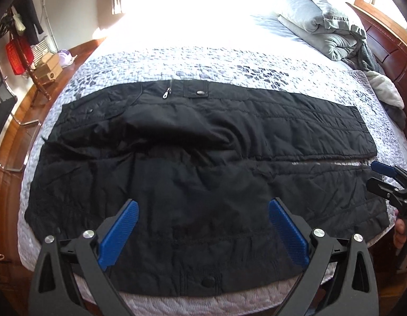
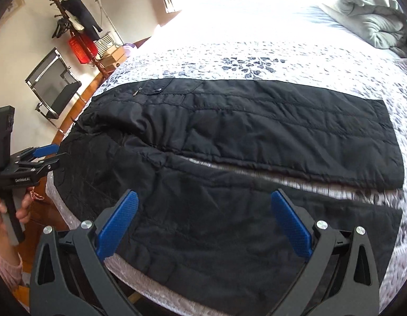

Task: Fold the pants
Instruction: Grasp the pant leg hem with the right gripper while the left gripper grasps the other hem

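Black quilted pants [image 1: 203,142] lie spread flat on the bed, waist at the left, both legs running to the right with a narrow gap between them. They also show in the right wrist view [image 2: 229,158]. My left gripper [image 1: 203,205] is open and empty, hovering over the near waist part. My right gripper [image 2: 203,197] is open and empty, hovering over the near leg. The right gripper shows at the right edge of the left view [image 1: 388,179]; the left gripper shows at the left edge of the right view [image 2: 37,158].
The bed has a white quilt with a grey leaf pattern [image 1: 229,63]. Grey pillows and a blanket [image 1: 322,18] are piled at the far right by a wooden headboard [image 1: 388,52]. A chair [image 2: 53,89], a coat rack [image 2: 71,21] and boxes stand at the left.
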The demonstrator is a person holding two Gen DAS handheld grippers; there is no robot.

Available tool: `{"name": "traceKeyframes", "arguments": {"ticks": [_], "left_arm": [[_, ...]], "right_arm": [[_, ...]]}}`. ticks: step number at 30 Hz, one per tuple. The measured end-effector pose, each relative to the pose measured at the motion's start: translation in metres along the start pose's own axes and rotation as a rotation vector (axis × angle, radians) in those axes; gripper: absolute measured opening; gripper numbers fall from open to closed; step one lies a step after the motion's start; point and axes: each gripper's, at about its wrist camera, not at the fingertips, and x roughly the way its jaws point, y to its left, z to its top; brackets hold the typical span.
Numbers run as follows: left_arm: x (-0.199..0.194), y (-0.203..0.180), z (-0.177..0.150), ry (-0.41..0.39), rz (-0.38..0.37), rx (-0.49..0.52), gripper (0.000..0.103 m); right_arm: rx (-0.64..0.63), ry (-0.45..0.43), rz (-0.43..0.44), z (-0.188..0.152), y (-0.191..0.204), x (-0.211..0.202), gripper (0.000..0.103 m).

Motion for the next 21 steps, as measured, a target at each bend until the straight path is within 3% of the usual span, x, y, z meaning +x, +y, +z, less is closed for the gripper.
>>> {"name": "traceKeyframes", "arguments": {"ticks": [5,9,13,17,21], "left_arm": [[0.053,0.004,0.074,0.03,-0.032,0.011,0.1],[0.111,0.0,0.142,0.097,-0.061,0.023,0.1],[0.171,-0.024,0.197,0.132,-0.109,0.23,0.1],[0.216,-0.043,0.226,0.165,-0.23,0.451,0.1],[0.244,-0.045,0.241,0.226,-0.388,0.519,0.099]], "right_arm": [[-0.007,0.011,0.068,0.068,-0.056,0.04,0.101],[-0.081,0.074,0.086,0.118,-0.091,0.084,0.101],[-0.224,0.204,0.038,0.16,-0.113,0.135,0.1],[-0.333,0.304,0.13,0.191,-0.122,0.164,0.1],[-0.419,0.422,0.21,0.203,-0.119,0.188,0.1]]}}
